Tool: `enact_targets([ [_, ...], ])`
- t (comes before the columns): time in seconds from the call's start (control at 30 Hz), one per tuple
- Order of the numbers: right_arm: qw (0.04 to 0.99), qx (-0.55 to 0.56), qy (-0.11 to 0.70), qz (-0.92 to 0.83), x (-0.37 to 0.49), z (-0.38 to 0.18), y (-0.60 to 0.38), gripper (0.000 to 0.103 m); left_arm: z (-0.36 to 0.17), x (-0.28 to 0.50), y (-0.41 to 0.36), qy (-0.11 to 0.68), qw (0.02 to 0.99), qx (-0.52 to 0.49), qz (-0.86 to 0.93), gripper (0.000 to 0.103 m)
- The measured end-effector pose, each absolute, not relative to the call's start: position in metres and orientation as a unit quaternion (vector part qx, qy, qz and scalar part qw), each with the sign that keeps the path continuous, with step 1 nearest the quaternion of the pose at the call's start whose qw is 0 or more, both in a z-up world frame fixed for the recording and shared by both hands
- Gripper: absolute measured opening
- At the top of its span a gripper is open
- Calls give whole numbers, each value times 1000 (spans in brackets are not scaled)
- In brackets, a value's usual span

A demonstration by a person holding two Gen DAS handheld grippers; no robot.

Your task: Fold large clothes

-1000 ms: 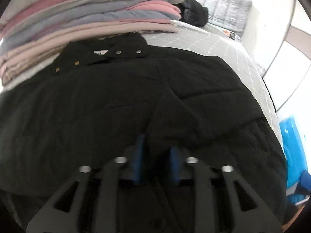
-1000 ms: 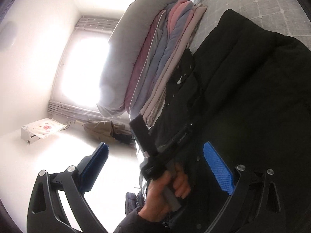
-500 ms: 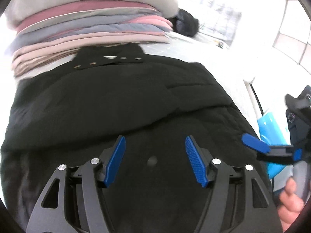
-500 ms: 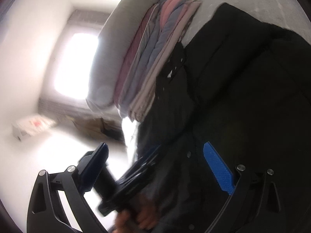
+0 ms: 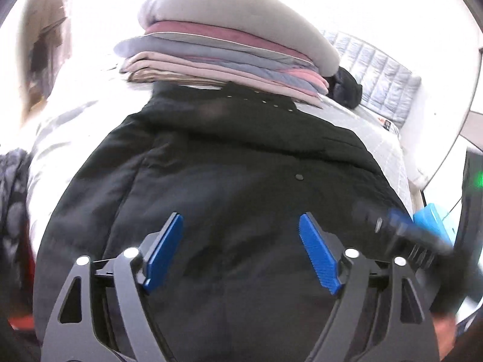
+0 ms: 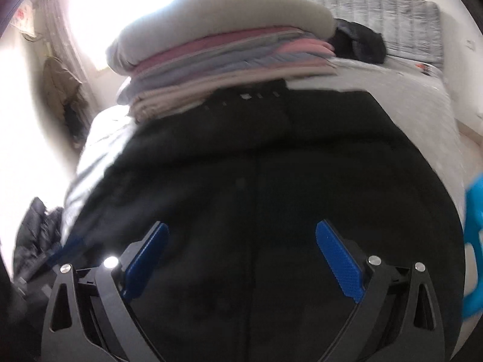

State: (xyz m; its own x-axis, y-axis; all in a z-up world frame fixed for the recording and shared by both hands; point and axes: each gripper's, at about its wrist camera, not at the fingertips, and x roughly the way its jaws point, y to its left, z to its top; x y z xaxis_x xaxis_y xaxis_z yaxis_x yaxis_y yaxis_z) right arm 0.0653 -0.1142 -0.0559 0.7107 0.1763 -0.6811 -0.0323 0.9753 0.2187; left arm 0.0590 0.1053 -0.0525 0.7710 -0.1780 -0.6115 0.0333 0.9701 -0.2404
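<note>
A large black padded coat (image 5: 235, 163) (image 6: 265, 166) lies spread on the bed, collar with snap buttons at the far end against a stack of folded bedding. My left gripper (image 5: 240, 226) hovers over the coat's near part, its blue-padded jaws opening, nothing between them. My right gripper (image 6: 240, 235) also hangs over the near part of the coat, wide open and empty. In the left wrist view the right gripper (image 5: 404, 232) shows blurred at the right edge, held by a hand.
A pile of folded pink, grey and beige bedding (image 5: 229, 57) (image 6: 223, 60) stands behind the collar. A dark garment (image 5: 347, 87) and a quilted grey headboard (image 5: 383, 81) lie beyond. A blue object (image 5: 434, 223) is at the bed's right side; dark clothes (image 6: 33, 235) lie at the left.
The left gripper let go of a coat fold and spread its jaws, pulling back toward the near end. The right gripper rolled upright and swung over the coat; both views now face the collar.
</note>
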Motion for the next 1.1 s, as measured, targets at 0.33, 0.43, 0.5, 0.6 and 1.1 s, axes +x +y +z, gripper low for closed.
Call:
enact_targets([
  [0.33,887,135,439,39,69,-93,-123,95,-60,41,105,302,948,-100,-31,85],
  [0.43,887,143,438,43,72,-93,-126,95,-61,40,106,303,947,-104,-27,85],
  [0.5,886,148,437,45,76,-92,-127,95,-62,40,107,303,947,-107,-25,85],
  [0.6,885,149,439,45,83,-93,-124,95,-62,40,106,302,947,-106,-27,85],
  [1.1,884,154,439,52,79,-94,-130,96,-55,33,86,282,958,-49,-5,85],
])
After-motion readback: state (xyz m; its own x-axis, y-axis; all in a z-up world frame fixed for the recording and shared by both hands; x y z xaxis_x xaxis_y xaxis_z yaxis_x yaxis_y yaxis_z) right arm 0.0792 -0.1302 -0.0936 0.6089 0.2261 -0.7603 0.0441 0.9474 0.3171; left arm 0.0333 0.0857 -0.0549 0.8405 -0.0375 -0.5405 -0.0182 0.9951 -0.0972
